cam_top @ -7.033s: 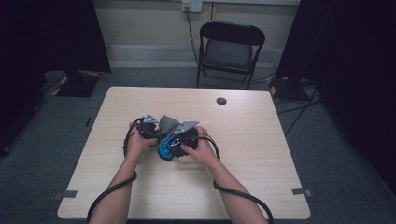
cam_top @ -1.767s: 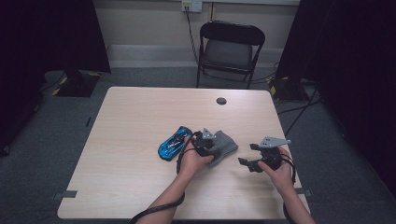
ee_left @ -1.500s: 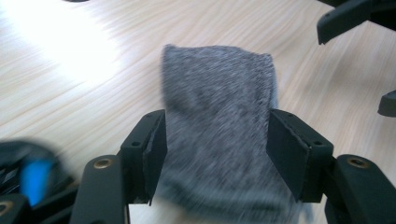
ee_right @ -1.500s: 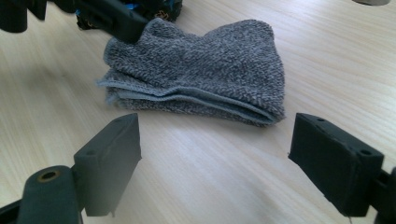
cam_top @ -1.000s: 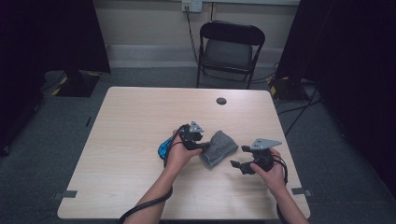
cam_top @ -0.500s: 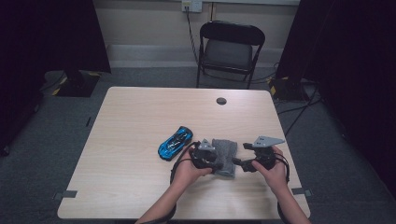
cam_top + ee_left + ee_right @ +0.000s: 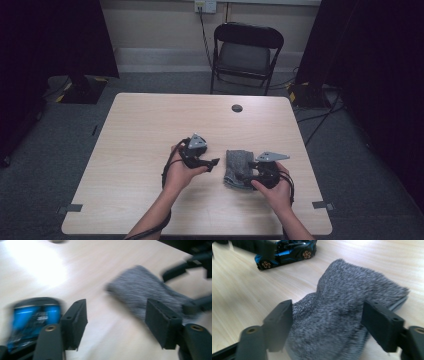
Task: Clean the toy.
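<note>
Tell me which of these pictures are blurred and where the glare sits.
Left gripper view: motion-smeared throughout, the blue toy car and grey cloth soft, glare on the table upper left. Right gripper view: cloth fairly sharp, far edges soft. High view: sharp but dim, surroundings dark.

The folded cloth (image 7: 347, 312) lies on the table (image 7: 242, 297) between the right gripper's (image 7: 328, 325) fingers (image 7: 280, 320); the toy car (image 7: 287, 251) sits beyond them, apart.

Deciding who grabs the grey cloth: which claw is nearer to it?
Right. The right claw straddles the cloth, jaws either side; the left claw is apart, off its left edge.
</note>
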Action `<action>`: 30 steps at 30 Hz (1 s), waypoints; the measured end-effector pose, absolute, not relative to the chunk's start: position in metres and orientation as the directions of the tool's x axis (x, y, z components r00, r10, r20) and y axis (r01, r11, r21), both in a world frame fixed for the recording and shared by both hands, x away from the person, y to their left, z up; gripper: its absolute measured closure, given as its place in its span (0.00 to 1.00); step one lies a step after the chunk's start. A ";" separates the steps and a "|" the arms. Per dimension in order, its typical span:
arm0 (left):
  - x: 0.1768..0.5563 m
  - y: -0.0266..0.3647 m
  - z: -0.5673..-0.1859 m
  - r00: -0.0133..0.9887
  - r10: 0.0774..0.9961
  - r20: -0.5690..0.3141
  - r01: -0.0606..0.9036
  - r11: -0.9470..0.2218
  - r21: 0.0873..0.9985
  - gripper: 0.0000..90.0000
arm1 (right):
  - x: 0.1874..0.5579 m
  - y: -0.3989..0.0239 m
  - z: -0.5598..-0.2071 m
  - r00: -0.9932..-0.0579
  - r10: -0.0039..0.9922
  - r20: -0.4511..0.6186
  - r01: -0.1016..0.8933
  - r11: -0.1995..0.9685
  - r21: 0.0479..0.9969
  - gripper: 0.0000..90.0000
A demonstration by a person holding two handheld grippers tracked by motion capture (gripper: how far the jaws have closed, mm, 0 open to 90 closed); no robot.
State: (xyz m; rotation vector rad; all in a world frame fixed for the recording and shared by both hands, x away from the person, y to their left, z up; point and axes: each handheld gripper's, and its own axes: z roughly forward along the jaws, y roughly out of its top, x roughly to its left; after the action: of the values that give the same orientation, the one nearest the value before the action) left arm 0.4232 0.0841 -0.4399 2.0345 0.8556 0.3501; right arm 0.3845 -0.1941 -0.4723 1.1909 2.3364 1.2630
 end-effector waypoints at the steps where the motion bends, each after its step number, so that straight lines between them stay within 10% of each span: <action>1: 0.426 0.090 -0.438 0.715 0.697 -0.055 0.436 -0.383 0.814 0.35 | 0.384 -0.191 -0.473 -0.637 0.753 0.164 0.554 0.300 0.776 0.31; 30: 0.491 0.106 -0.491 0.662 0.749 -0.022 0.516 -0.434 0.739 0.20 | 0.390 -0.183 -0.493 -0.650 0.753 0.102 0.542 0.365 0.757 0.31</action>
State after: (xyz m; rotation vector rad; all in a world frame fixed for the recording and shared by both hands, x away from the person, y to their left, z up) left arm 0.4914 0.1060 -0.4905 2.1322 0.9746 0.4017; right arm 0.3900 -0.1830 -0.4931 1.1522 2.3675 1.1605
